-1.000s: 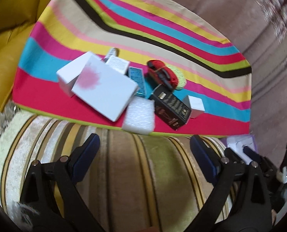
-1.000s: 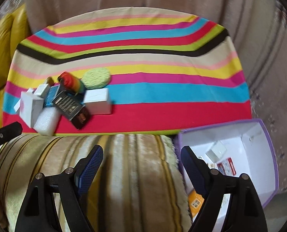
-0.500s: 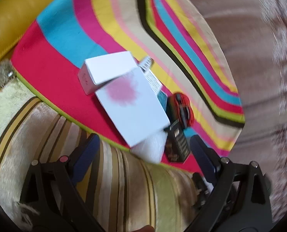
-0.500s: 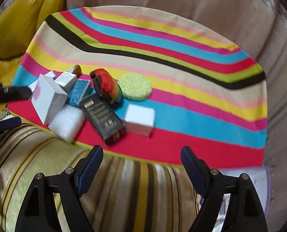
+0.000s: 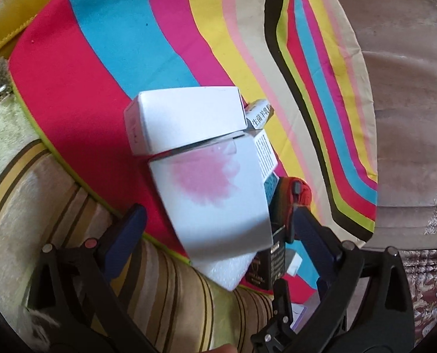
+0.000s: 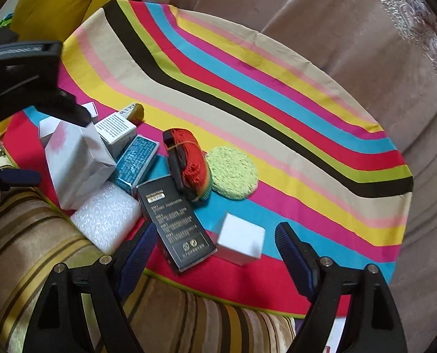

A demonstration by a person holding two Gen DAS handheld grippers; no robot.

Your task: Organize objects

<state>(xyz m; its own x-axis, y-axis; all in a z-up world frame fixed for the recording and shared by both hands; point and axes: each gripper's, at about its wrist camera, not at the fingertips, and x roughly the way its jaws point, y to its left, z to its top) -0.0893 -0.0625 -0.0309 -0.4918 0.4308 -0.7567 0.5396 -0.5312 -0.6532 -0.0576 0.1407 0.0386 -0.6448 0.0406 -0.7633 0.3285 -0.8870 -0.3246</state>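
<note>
A pile of objects lies on a striped cloth (image 6: 247,94). My left gripper (image 5: 218,229) is open, its fingers on either side of a white box with a pink blotch (image 5: 215,197), which also shows in the right wrist view (image 6: 74,161). A plain white box (image 5: 186,120) lies behind it. My right gripper (image 6: 212,250) is open above a black box (image 6: 177,226) and a small white cube (image 6: 240,242). A foam block (image 6: 106,217), a blue packet (image 6: 137,158), a red yarn bundle (image 6: 186,158) and a green pad (image 6: 231,172) lie nearby.
A striped plush cushion (image 6: 56,264) runs along the near edge. A yellow leather cushion (image 6: 56,3) is at the far left. Brown upholstery (image 6: 336,29) rises behind the cloth. The left gripper's body (image 6: 21,79) reaches in at the left of the right wrist view.
My left gripper moved forward until its fingers flank the pink-blotched box. My right gripper swung left, away from the purple-edged box, and closer to the pile.
</note>
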